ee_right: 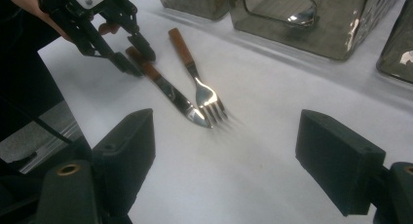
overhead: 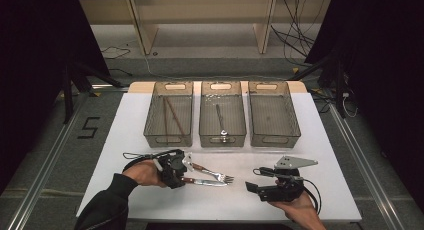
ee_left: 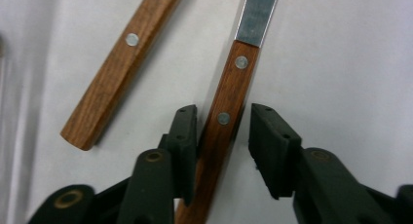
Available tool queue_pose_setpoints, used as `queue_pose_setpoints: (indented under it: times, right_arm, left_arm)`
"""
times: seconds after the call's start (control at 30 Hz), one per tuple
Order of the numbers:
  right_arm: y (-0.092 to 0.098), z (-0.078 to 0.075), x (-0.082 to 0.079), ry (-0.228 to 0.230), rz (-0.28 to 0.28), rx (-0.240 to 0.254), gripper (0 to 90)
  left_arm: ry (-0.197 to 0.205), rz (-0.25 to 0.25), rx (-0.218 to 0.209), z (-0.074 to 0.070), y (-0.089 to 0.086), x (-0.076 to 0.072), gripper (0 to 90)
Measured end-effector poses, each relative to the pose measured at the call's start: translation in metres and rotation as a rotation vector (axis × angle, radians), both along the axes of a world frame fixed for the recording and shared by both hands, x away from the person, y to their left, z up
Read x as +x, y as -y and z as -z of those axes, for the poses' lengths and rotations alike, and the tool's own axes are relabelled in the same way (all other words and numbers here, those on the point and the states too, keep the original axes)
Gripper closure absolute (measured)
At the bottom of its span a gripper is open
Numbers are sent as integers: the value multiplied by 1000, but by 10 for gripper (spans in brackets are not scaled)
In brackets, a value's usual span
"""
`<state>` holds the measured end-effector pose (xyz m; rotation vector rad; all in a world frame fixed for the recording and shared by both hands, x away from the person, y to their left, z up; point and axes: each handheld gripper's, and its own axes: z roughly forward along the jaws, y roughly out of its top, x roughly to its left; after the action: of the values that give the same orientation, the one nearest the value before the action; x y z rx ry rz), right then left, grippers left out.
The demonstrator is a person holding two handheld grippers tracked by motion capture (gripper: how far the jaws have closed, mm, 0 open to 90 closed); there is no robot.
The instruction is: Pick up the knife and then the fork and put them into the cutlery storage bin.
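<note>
1. The left gripper point(ee_left: 223, 136) is straddling the knife point(ee_left: 229, 112) in the lower middle of the left gripper view, jaws partly open on either side of the handle; one jaw is touching the wood, the other standing just off it.
2. The knife is showing a brown wooden handle with two metal rivets and a steel blade running toward the top.
3. A fork point(ee_left: 117, 63) with a matching handle is lying beside it at the upper left.
4. The right gripper point(ee_right: 224, 151) is sitting wide open and empty, low in its own view.
</note>
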<state>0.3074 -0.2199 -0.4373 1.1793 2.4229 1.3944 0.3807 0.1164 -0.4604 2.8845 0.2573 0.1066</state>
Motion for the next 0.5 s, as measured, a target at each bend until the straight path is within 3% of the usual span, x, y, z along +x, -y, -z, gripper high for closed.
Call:
queue_pose_setpoints:
  times: [0.23, 0.5]
  right_arm:
    - [0, 0, 0, 1, 1, 1, 236]
    - [0, 0, 0, -1, 1, 1, 238]
  left_arm:
    - [-12, 48, 7, 0, -1, -6, 735]
    - [3, 87, 7, 0, -3, -11, 753]
